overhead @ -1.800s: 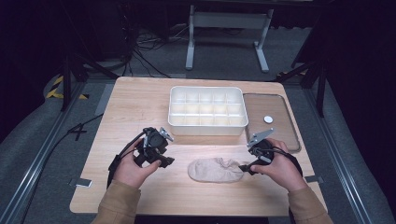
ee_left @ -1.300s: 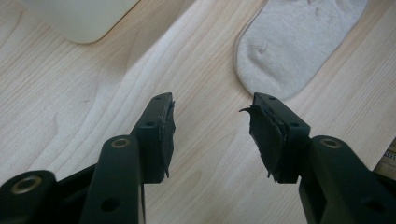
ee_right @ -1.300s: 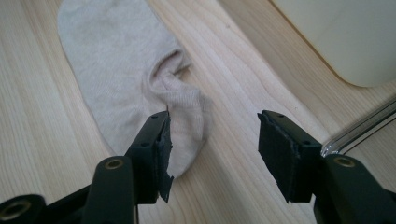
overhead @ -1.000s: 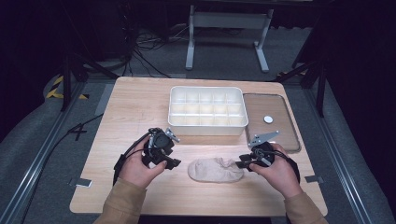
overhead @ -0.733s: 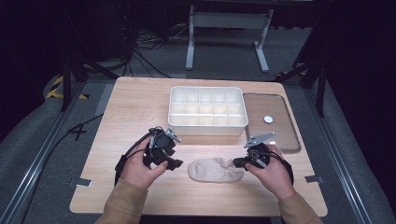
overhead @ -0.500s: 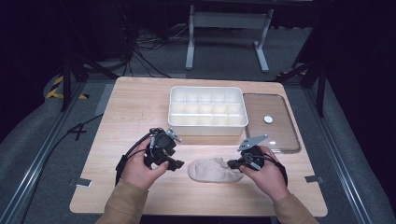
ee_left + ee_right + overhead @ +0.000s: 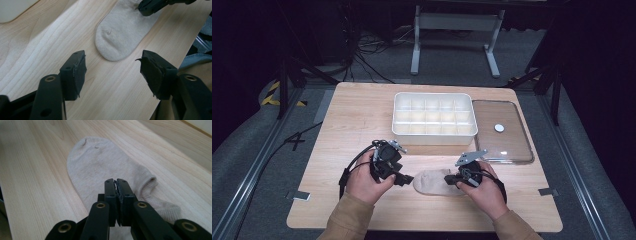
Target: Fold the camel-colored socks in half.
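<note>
Lying flat on the bench (image 7: 362, 115), the beige, slightly pilled sock (image 7: 432, 182) runs left-right, toe toward the left gripper (image 7: 111, 63), whose jaws gape wide; the right gripper (image 7: 116, 185) jaws pinch its cuff end.

Matt knitted cloth sock (image 7: 105, 165) on smooth pale wood table (image 7: 32, 170).

Left gripper (image 7: 111, 65) jaws spread wide; right gripper (image 7: 116, 185) jaws pressed together.
</note>
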